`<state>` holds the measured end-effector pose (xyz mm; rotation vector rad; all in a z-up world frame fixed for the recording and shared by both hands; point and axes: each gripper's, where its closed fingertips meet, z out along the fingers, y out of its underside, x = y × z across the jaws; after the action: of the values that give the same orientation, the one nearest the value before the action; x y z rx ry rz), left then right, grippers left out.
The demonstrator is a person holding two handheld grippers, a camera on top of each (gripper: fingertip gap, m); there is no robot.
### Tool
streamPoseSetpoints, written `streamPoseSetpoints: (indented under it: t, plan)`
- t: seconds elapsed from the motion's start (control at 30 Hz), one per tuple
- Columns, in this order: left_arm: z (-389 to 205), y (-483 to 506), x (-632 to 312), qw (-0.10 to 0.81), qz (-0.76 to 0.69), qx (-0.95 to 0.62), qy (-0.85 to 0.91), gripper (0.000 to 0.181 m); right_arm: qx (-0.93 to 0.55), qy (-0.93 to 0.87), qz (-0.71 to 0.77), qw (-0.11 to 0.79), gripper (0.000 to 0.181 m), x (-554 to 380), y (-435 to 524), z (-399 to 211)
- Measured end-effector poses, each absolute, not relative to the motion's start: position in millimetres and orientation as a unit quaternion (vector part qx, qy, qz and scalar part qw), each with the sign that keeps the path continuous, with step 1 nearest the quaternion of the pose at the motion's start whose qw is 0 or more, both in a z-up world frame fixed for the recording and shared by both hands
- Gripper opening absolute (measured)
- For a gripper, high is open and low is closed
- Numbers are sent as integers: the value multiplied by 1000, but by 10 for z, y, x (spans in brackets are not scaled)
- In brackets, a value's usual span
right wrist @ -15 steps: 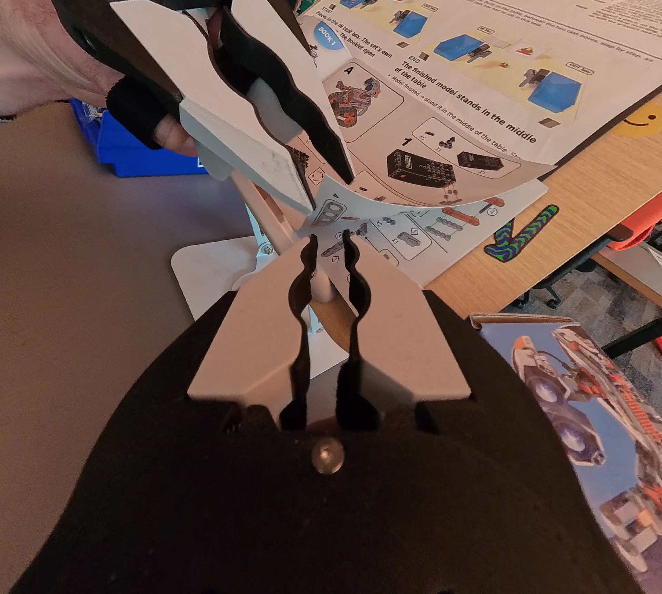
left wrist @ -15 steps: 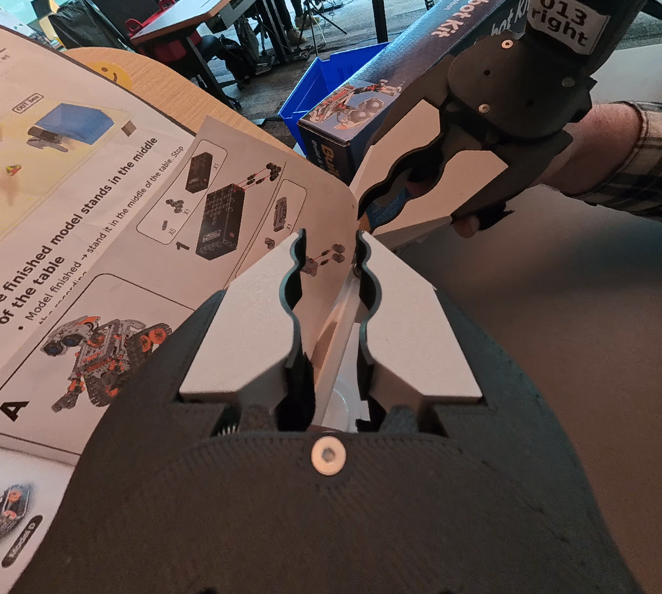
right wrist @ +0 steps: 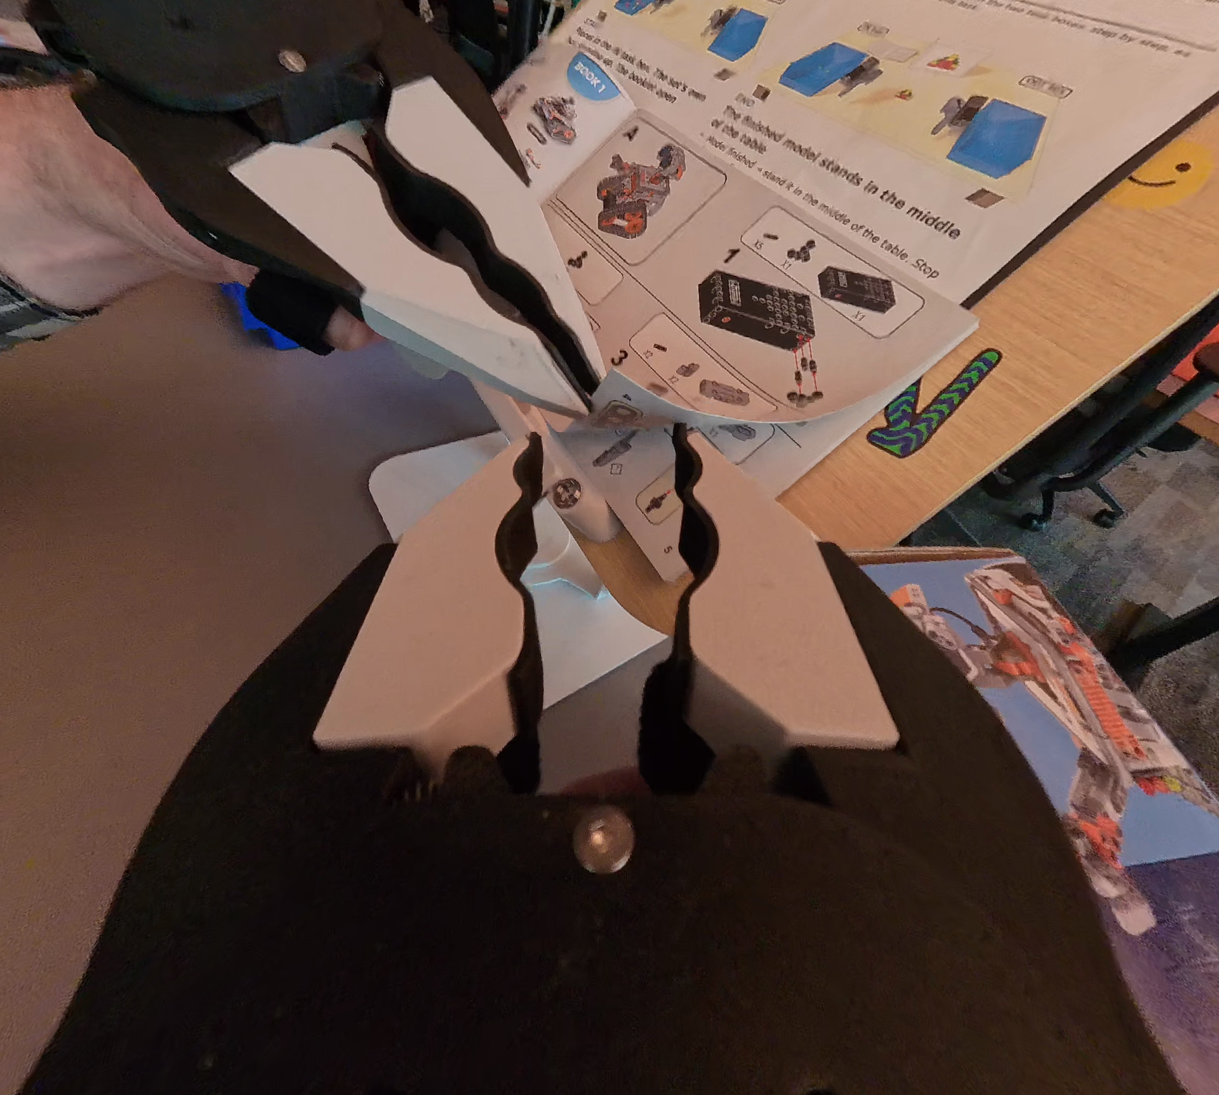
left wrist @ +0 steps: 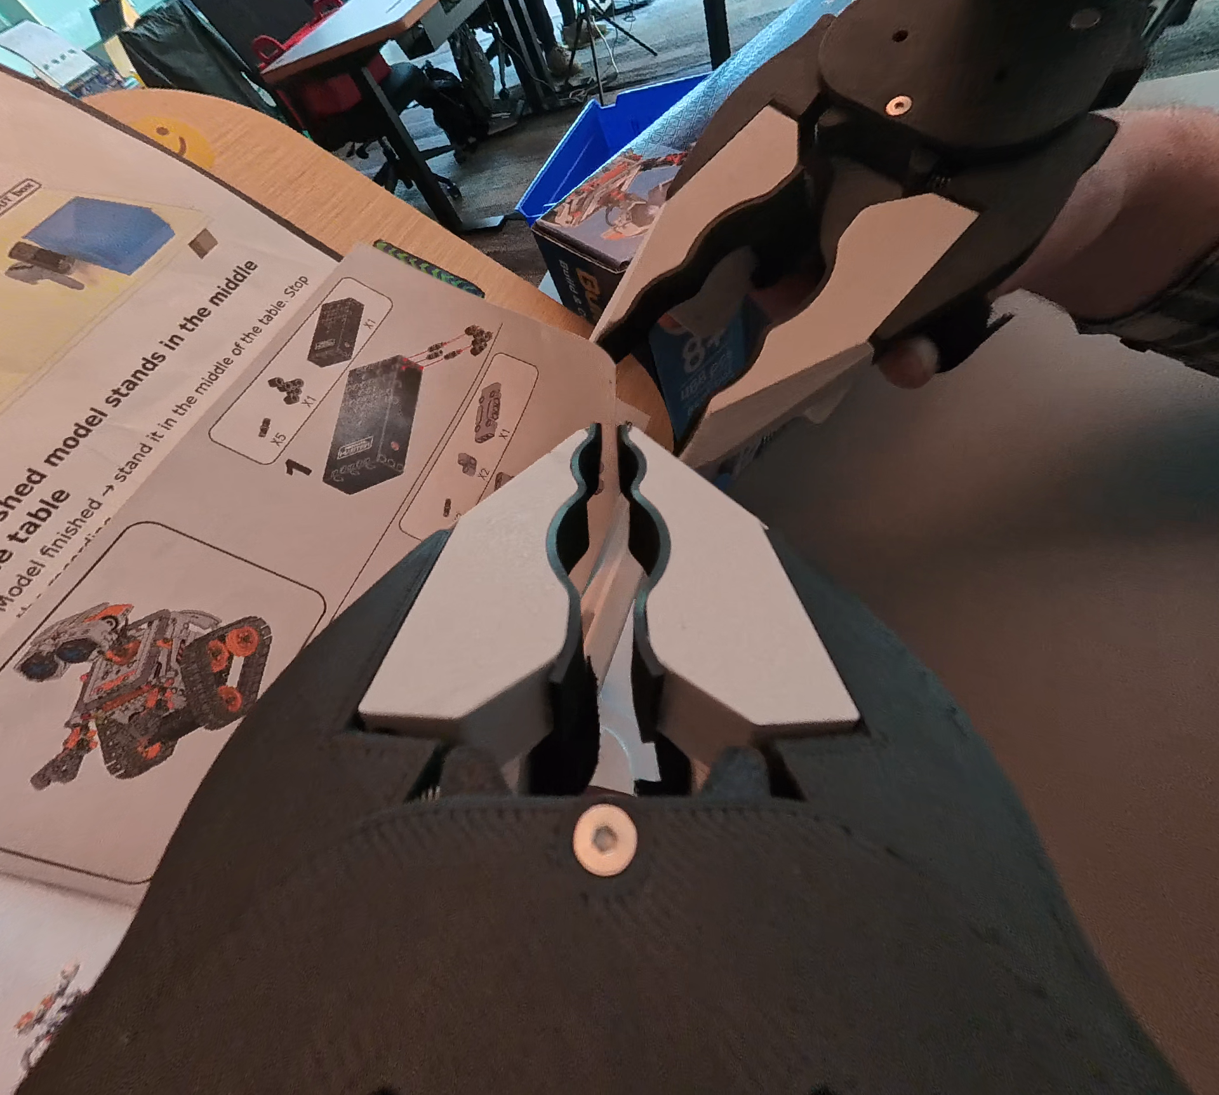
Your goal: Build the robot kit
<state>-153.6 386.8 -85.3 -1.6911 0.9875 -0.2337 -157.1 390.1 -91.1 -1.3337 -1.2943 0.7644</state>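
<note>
— What have your fingers got, nearest first?

— My left gripper (left wrist: pixel 610 436) is pinched down on the lifted corner of the booklet page (left wrist: pixel 396 403); the tips are almost together with the sheet's edge between them. From my other side I see the page (right wrist: pixel 758 298) curling up off the booklet where those tips bite it.

— And the right gripper?

— My right gripper (right wrist: pixel 607 446) stands apart, fingers spread with a clear gap and nothing in them. It hovers just below the curled corner, over a white stand (right wrist: pixel 462 482) and the page underneath. In the left wrist view it (left wrist: pixel 659 377) hangs just beyond the page corner, close but, I think, not touching; the angle is poor.

— What lies beyond?

— The booklet rests on a large instruction sheet (right wrist: pixel 989 40) on the wooden table (right wrist: pixel 1068 324). A green-and-blue arrow sticker (right wrist: pixel 937 403) sits beside the booklet, a yellow smiley sticker (right wrist: pixel 1157 176) farther along. Off the table's edge is a printed kit box (right wrist: pixel 1055 733), and past it a blue bin (left wrist: pixel 593 146). Desks (left wrist: pixel 422 1) stand far back.
</note>
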Motion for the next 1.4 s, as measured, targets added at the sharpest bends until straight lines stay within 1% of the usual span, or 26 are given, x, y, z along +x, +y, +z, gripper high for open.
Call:
streamPoseSetpoints:
  t: [0.1,0.43,0.7,0.93,1.03,1.17,1.3,1.4]
  plan:
    - [-851,3878,-1556,552,-95,-717,415,1,-568,-548,313,528,43,-1577,3927,-980]
    - [-899,3859,-1570,549,-107,-721,408,0,-567,-548,309,532,44,-1602,3925,-988]
    - [-920,3861,-1537,540,-116,-722,417,0,-555,-545,297,554,36,-1605,3942,-943]
    - [-900,3861,-1579,539,-105,-726,415,11,-554,-541,301,557,36,-1607,3949,-931]
    - [-813,3807,-1681,553,-90,-723,405,15,-557,-534,329,544,38,-1608,3913,-904]
    - [-684,3716,-1955,574,-61,-722,381,17,-567,-525,377,511,57,-1611,3856,-898]
    - [-613,3602,-2225,585,-53,-725,359,19,-566,-510,420,493,65,-1617,3799,-834]
    - [-615,3534,-2251,591,-77,-722,353,18,-563,-510,431,486,66,-1641,3747,-815]
